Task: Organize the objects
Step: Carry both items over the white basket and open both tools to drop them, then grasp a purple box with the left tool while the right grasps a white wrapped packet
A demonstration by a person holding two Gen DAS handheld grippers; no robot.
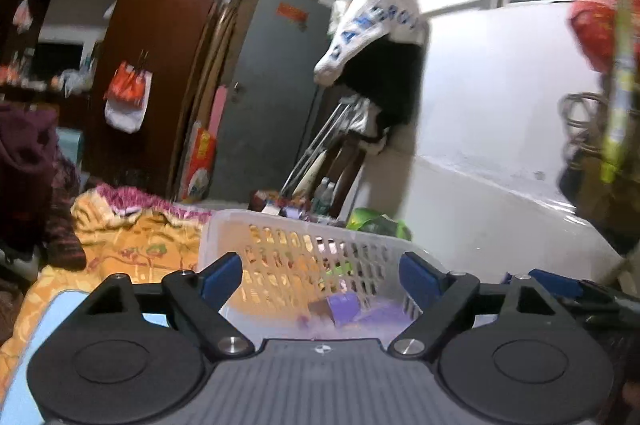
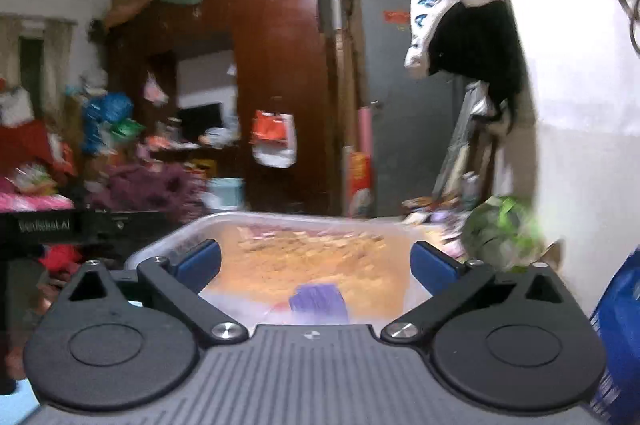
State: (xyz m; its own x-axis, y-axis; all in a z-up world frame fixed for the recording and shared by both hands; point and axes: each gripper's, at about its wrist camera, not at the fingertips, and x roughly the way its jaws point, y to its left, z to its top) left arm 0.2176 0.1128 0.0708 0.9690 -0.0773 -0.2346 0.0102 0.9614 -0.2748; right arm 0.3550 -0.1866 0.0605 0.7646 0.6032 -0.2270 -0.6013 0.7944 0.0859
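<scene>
Both hand-held grippers, left (image 1: 320,275) and right (image 2: 316,265), hovered released and empty just before the white basket (image 1: 296,245). A purple box (image 1: 342,307) lay inside it. Seemingly between placements; next, fetching another object.

Cluttered home bedroom, dark wooden wardrobe (image 2: 276,73), patterned bedding (image 1: 132,245), clothes hung on rail (image 1: 376,25)

White perforated plastic basket (image 1: 296,249) is set on orange patterned quilt (image 1: 132,245); purple box (image 1: 342,307) lies inside. Green bag (image 1: 376,223) is placed behind, at basket's right.
</scene>
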